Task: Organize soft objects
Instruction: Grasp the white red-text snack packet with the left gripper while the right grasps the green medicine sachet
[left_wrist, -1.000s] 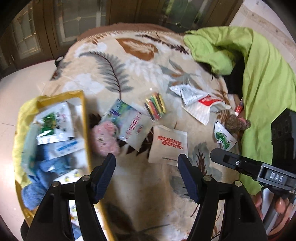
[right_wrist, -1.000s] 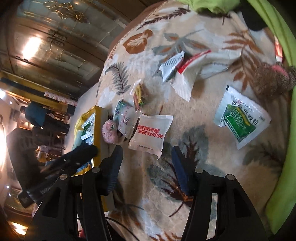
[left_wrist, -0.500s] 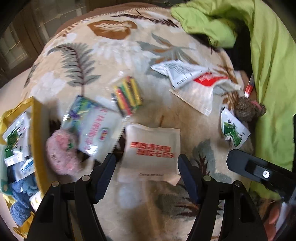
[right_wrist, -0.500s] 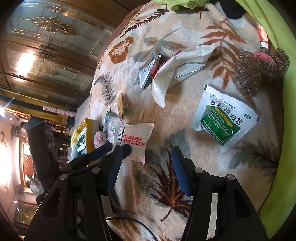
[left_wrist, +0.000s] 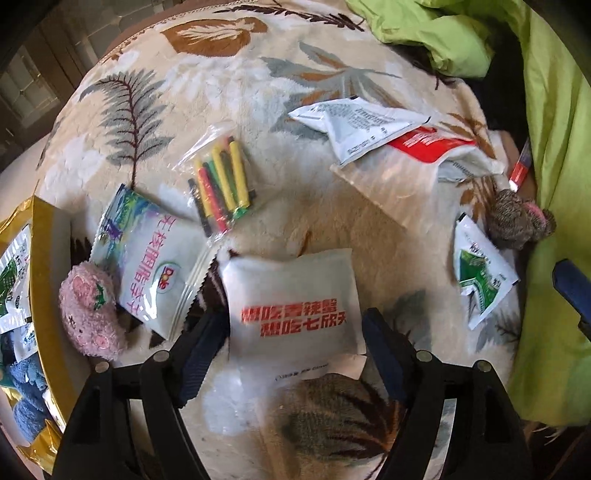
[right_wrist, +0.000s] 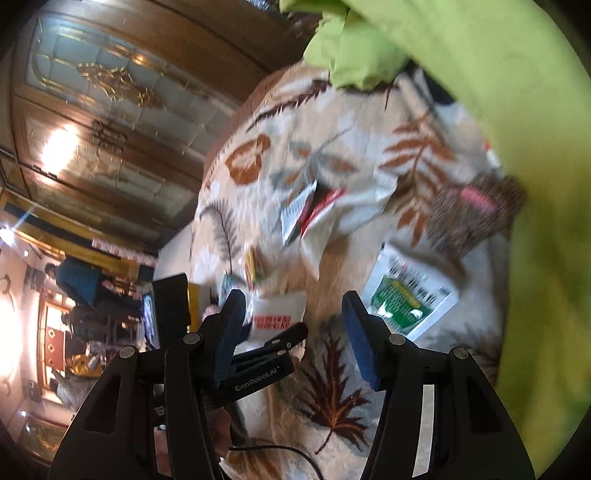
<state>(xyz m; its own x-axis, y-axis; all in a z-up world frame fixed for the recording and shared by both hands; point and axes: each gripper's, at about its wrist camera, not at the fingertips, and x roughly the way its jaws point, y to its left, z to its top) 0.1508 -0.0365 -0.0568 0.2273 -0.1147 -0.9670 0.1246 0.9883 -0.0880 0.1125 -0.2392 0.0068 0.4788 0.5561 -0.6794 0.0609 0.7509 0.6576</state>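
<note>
Left gripper (left_wrist: 293, 345) pointed steeply down at a leaf-patterned blanket (left_wrist: 229, 92), jaws opening, one finger at each side of a white pouch with red lettering (left_wrist: 290, 306); pads beside its edges, not seen pressing on it. Pouch lying flat, near the middle of the blanket's near part. To its left, partly overlapped at the corner, a white and blue snack packet (left_wrist: 147, 262). Against that packet's near left edge, a pink plush toy (left_wrist: 90, 308). Further left, at the frame's edge, a yellow box (left_wrist: 46, 280) with packets and something blue and fuzzy inside. Beyond the pouch, a clear bag of coloured sticks (left_wrist: 221, 184). Far right of that, a pile of white and red wrappers (left_wrist: 384, 144), overlapping one another. Right of the pouch and well apart from it, a green and white sachet (left_wrist: 480, 275), and just beyond it a brown knitted toy (left_wrist: 517, 218) with a pink patch, up against a lime-green quilt (left_wrist: 554, 147) along the blanket's right side. Right gripper (right_wrist: 295, 336) held above the near part of the blanket, jaws apart with nothing between the pads, only blanket and the other tool's black body showing through the gap. Blurred in this view: the same green sachet (right_wrist: 406, 299) just right of the right finger, the brown toy (right_wrist: 476, 214) beyond it. Far left, a room with wooden glazed doors (right_wrist: 110, 110) and a person in dark clothing (right_wrist: 85, 284).
</note>
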